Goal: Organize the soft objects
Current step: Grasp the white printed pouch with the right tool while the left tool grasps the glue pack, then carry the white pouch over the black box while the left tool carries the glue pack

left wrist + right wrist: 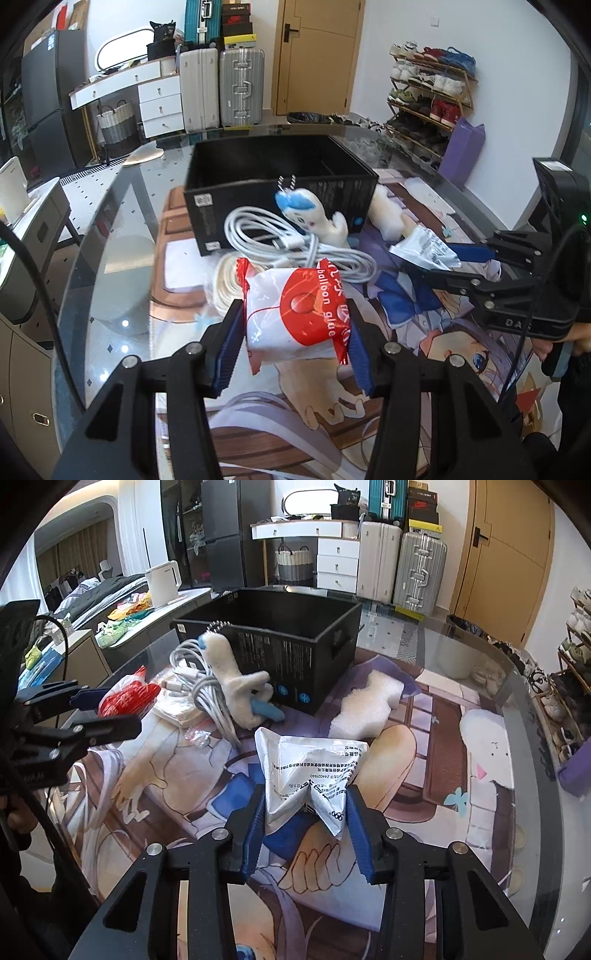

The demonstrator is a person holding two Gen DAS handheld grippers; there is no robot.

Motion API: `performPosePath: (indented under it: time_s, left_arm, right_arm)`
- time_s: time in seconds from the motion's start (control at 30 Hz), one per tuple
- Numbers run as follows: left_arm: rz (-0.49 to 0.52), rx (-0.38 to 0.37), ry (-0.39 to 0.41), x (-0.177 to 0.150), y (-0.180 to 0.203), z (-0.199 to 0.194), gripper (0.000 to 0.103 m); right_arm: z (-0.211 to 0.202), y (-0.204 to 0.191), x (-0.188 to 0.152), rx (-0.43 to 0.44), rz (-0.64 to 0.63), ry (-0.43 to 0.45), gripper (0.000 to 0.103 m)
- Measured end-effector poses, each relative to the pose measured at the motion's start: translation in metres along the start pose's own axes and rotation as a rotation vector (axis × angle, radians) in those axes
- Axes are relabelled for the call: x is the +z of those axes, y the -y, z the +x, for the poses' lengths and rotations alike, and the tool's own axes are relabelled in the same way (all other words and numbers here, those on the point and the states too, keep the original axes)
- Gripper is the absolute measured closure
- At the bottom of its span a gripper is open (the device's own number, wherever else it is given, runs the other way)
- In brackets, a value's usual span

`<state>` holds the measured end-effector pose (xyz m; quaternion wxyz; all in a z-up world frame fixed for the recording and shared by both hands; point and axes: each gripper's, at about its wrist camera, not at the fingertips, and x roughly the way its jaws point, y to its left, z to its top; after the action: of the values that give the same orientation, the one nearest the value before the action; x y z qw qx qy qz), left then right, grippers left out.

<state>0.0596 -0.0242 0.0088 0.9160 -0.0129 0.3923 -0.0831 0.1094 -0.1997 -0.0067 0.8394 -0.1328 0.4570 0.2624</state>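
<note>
Left gripper (295, 332) clenches balloon-glue packet (295, 310); right gripper (306, 812) clenches silver sachet (314, 771), both lifted, likely bound for black box (258, 155) near mat's far edge.

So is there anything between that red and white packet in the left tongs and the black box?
Yes. Between the red and white packet, held in the left tongs, and the black box lie a coiled white cable and a white plush toy leaning against the box's near wall.

Glass-topped table (517, 686) with printed anime mat (436, 716) on it. On the mat: open black box (295, 653), white foam block (365, 705) just beside it, white cable coil (288, 243), blue-white plush (240, 690) against the box.
</note>
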Motion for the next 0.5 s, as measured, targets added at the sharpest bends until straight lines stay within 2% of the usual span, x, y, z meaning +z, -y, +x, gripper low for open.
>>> performPosePath:
  time_s: [0.5]
  left_arm:
    - [-0.008,0.044,0.083,0.024,-0.015,-0.016,0.052]
  right_arm:
    - [-0.045,-0.008,0.024,0.037,0.008,0.146,0.061]
